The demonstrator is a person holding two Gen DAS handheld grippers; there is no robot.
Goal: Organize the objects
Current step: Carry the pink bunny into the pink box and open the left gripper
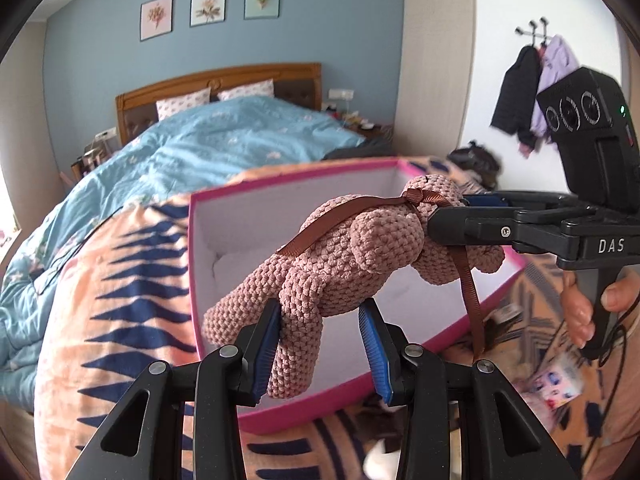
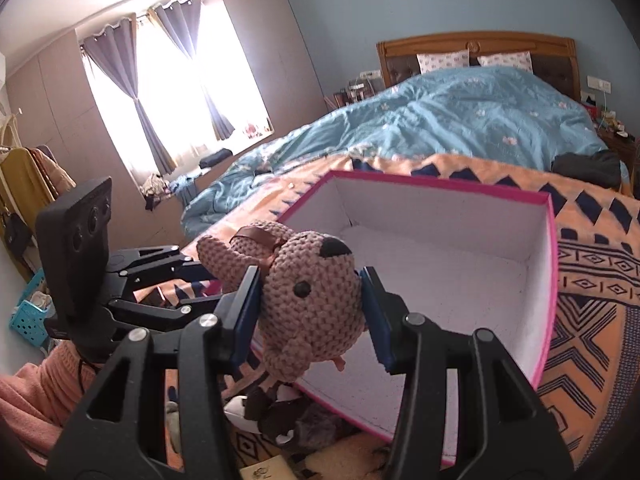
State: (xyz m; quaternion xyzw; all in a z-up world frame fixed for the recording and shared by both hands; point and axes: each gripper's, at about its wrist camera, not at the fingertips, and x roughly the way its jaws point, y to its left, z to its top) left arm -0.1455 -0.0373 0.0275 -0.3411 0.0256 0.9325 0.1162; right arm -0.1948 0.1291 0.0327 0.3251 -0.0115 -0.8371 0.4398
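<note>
Crocheted teddy bear (image 1: 340, 256) held in air over the open pink box (image 1: 280, 416) on the bed (image 2: 480, 120); left gripper (image 1: 320, 344) jaws pinching a leg, right gripper (image 2: 312, 308) jaws pinching the head. Step: carrying bear to box. Next: lower into box, spread both jaws

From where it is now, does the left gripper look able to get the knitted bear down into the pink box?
Probably yes. The left gripper holds the bear by a leg right over the open pink box, whose inside looks empty. But the right gripper clamps the bear's head and must go along or let go.
</note>
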